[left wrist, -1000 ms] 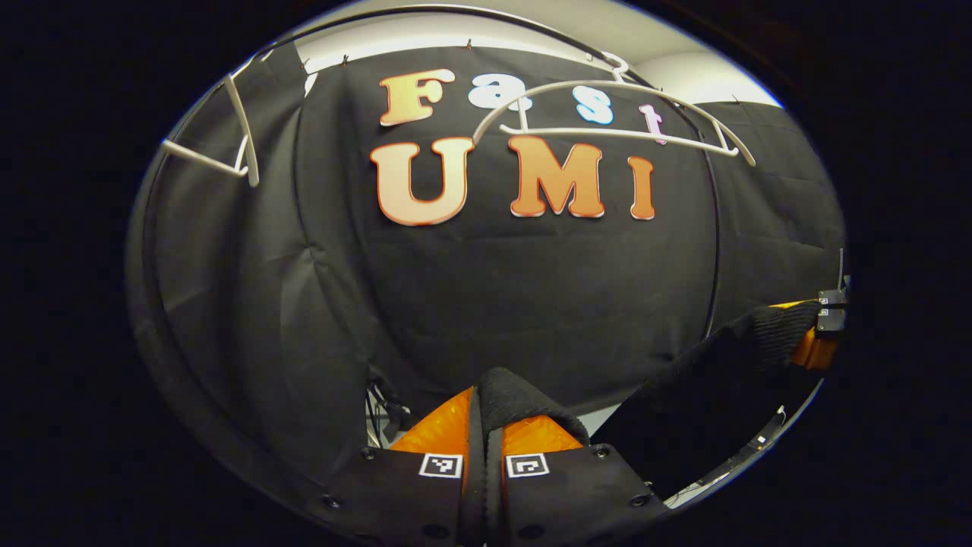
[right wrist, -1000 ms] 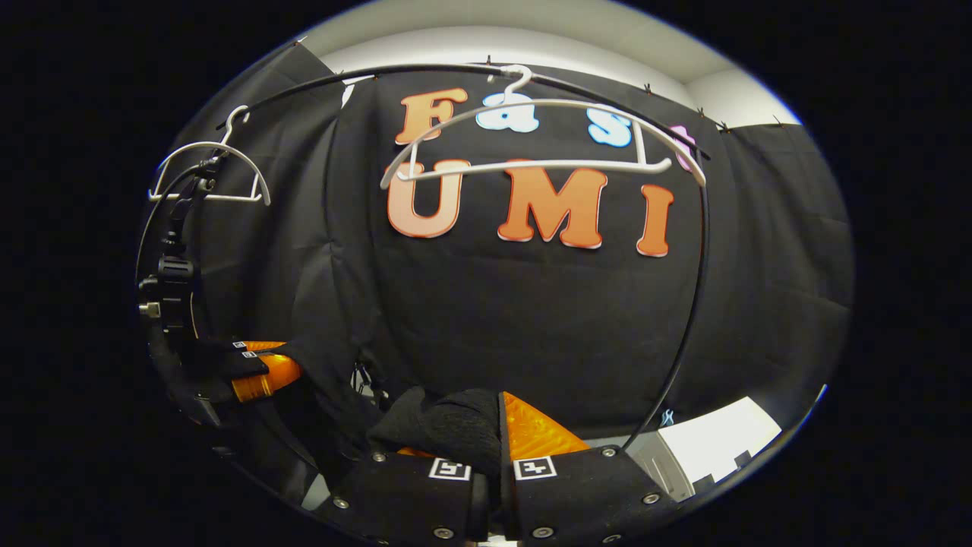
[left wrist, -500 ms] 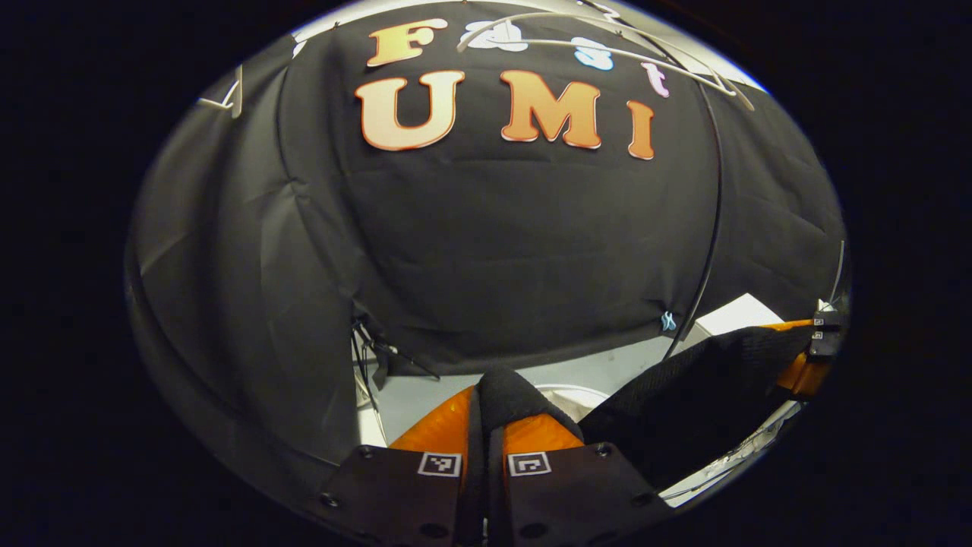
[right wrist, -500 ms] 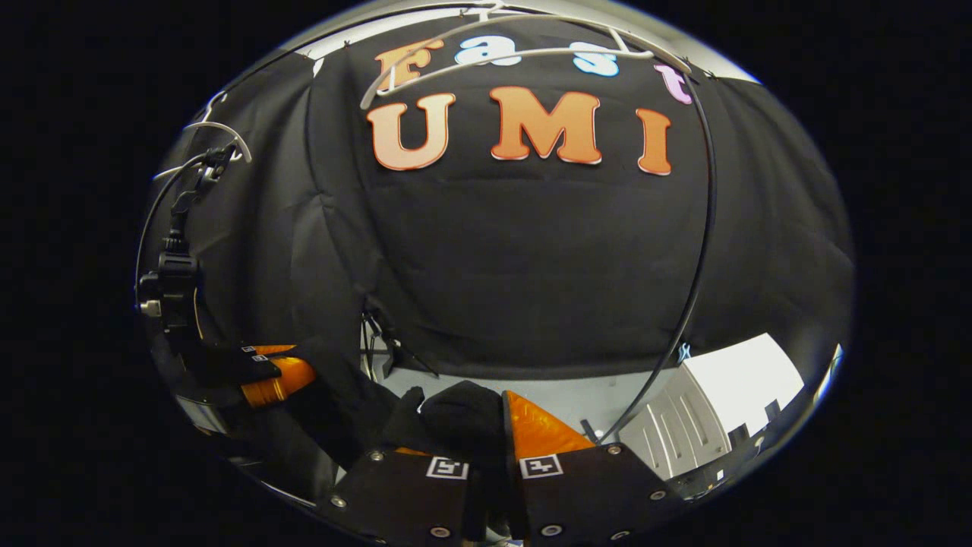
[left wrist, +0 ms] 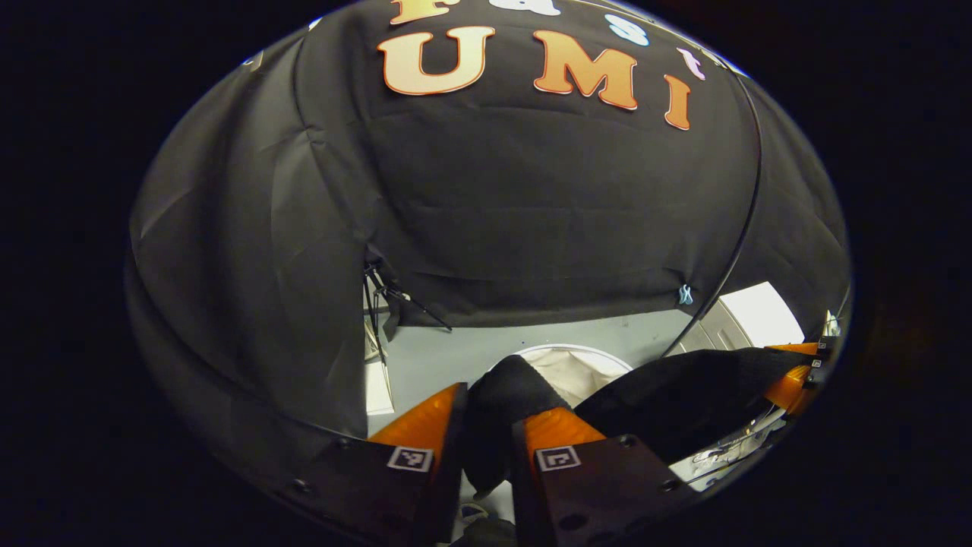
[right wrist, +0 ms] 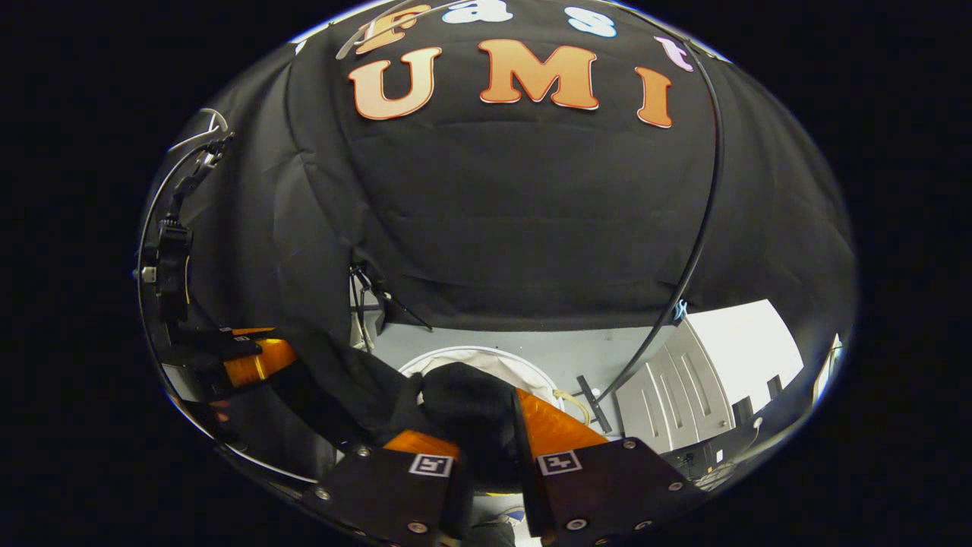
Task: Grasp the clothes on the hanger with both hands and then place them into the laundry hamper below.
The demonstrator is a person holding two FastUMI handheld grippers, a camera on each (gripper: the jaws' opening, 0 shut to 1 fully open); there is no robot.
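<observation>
In the left gripper view, the left hand-held gripper (left wrist: 490, 425) at bottom centre pinched a fold of the black garment (left wrist: 683, 395), which stretched toward the lower right to the right hand-held gripper (left wrist: 793, 372). Behind it sat the white laundry hamper (left wrist: 577, 365). In the right gripper view, the right hand-held gripper pinched the garment above the hamper.

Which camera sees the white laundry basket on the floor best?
The right gripper view: the laundry hamper shows its round white rim behind the held black garment. The left gripper view shows part of its rim and lining, with the garment draped across it.
</observation>
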